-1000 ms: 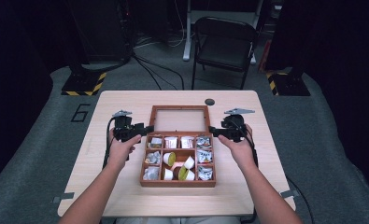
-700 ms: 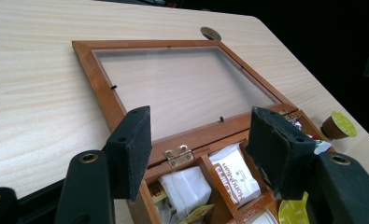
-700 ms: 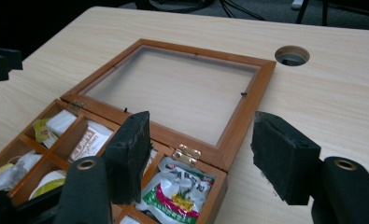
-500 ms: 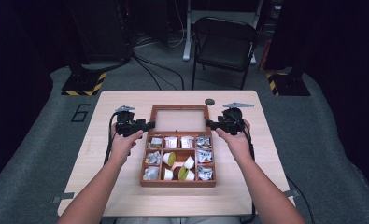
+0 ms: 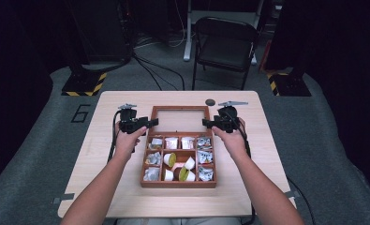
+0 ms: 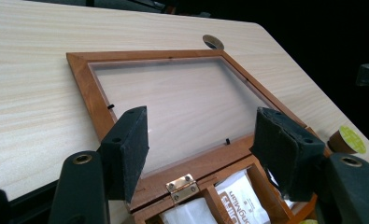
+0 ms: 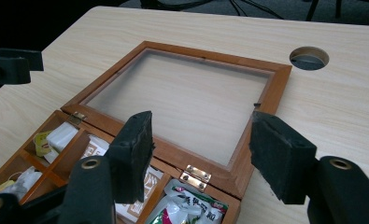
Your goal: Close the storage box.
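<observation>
Beside the lid [image 6: 173, 98], left gripper view catches a pod [image 6: 346, 140].

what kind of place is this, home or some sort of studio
Probably a studio or lab set up for recording, not a home: dark surroundings, cables trailing over a grey carpeted floor, hazard-striped stand bases, a folding chair and one light wooden table.

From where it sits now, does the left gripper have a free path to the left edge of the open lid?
Probably yes. The left gripper is open and sits just beside the lid, which lies flat on the table. In the left gripper view the lid's wooden frame lies between the jaws with nothing in front of it.
</observation>
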Motion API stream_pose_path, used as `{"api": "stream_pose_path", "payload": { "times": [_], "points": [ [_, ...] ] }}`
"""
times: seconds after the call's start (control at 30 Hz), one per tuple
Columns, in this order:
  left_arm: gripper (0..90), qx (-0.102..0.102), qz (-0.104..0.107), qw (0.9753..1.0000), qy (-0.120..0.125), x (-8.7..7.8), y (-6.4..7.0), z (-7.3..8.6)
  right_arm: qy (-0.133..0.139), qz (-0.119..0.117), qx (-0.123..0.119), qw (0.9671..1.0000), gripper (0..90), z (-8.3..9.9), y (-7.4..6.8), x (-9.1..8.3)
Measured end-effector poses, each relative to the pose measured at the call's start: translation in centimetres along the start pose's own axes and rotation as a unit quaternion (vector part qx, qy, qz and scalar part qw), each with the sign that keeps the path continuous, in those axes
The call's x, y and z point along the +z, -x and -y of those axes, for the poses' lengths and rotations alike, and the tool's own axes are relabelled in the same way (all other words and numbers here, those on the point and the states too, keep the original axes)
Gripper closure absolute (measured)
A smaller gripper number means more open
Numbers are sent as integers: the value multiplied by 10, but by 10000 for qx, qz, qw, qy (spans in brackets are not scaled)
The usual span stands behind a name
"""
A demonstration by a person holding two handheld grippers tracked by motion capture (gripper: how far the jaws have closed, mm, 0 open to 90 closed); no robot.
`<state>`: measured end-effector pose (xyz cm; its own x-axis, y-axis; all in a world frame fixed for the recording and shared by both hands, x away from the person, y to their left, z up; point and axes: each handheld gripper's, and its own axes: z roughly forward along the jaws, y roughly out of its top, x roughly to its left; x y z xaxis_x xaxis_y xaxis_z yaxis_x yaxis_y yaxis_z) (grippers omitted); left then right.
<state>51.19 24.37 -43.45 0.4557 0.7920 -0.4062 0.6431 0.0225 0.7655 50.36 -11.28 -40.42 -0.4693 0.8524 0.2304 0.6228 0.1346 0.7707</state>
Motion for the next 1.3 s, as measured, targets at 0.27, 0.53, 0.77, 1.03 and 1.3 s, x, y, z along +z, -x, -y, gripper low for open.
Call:
{"api": "stream_pose_path", "payload": {
  "times": [0.27, 0.53, 0.77, 1.03, 1.3],
  "points": [
    [406, -227, 33, 9997, -95, 14, -9, 2, -99, -40, 22, 9999, 408, 10, 7, 15],
    [417, -254, -128, 9992, -289, 25, -16, 6, -216, -78, 192, 9996, 411, 17, 12, 29],
    [417, -306, -196, 9989, -292, 31, -17, 8, -262, -55, 268, 9993, 410, 18, 15, 38],
    [416, -309, -264, 9986, -352, 34, -18, 10, -364, 40, 450, 9983, 410, 17, 19, 49],
    [406, -358, -336, 9976, -492, 34, -23, 14, -538, 82, 682, 9962, 401, 20, 24, 58]
  ]
}}
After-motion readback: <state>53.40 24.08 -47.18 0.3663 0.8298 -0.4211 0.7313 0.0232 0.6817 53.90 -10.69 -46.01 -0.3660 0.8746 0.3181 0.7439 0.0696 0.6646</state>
